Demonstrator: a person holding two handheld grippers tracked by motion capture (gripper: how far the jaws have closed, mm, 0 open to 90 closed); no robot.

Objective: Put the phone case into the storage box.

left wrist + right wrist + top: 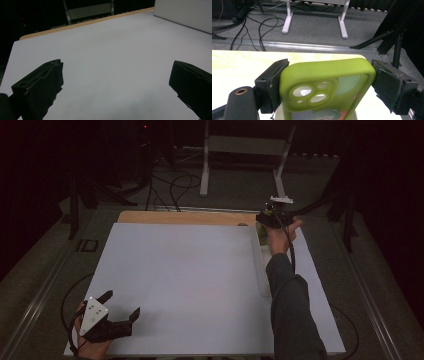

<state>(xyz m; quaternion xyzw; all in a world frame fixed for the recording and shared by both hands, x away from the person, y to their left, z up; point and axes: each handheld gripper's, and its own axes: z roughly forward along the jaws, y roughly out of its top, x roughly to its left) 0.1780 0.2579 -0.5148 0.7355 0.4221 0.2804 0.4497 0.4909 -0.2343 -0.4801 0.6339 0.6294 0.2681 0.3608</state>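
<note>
Green and close in the right gripper view, a phone case (327, 85) sits pinched by its two long edges between the jaws of the right gripper (325, 87), held at the table's (190, 275) far right, seemingly above a white box (261, 265). It looks light, rubbery and flexible, so the rims suit grasping; the left gripper (122, 306) rests spread and empty at the near left corner.

The green phone case (327, 87) runs off the bottom edge, its printed picture perhaps a cartoon
</note>
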